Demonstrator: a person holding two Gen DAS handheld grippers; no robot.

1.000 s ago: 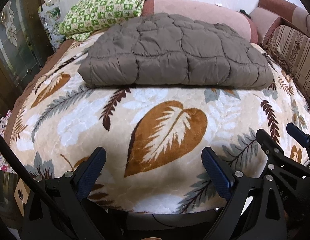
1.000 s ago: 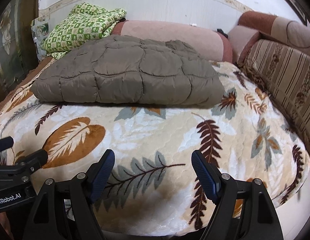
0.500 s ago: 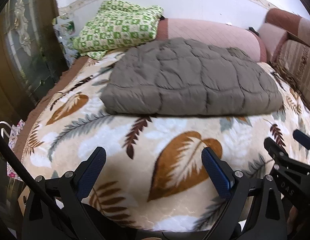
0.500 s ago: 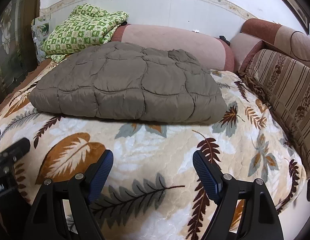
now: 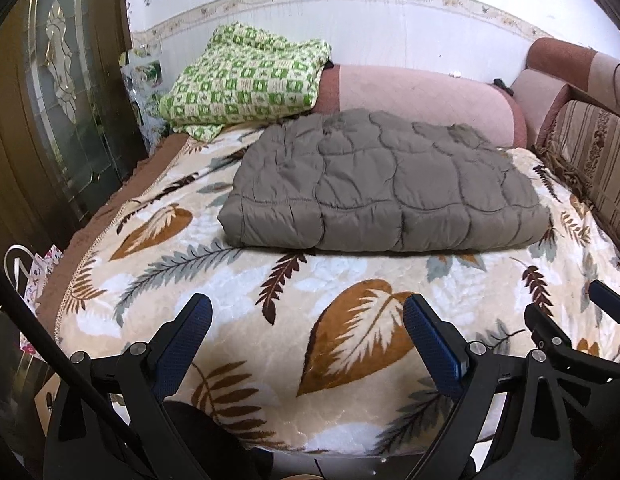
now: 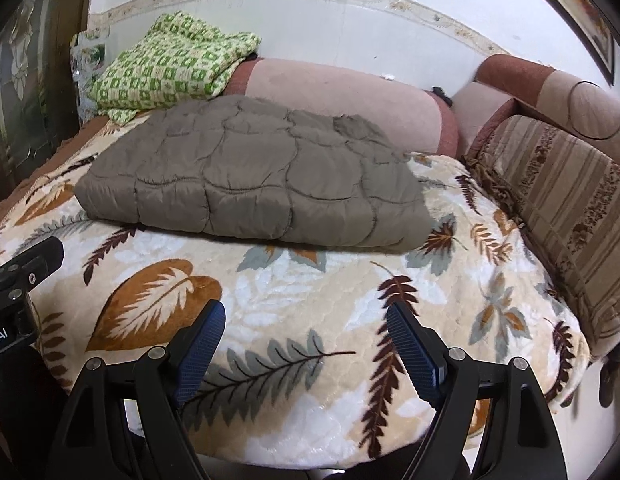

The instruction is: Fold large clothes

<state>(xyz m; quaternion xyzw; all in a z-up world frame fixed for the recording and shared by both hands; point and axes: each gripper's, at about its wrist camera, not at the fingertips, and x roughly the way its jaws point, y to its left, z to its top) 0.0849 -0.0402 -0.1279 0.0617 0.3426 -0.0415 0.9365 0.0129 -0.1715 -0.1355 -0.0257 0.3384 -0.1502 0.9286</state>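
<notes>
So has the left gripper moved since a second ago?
Yes. The left gripper has backed away: the grey jacket and green blanket sit smaller and farther off, with more wall showing above.

Both grippers (image 5: pixel 306 322) (image 6: pixel 306 320) spread wide, empty

Both grippers: black angular frames, silver screws, ribbed blue pads on the fingers (image 5: pixel 192 322), white lettering.

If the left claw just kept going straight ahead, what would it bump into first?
Probably the leaf-patterned plush blanket below the open left claw; skimming over it, the folded grey-brown quilted garment. Depth is unclear.
</notes>
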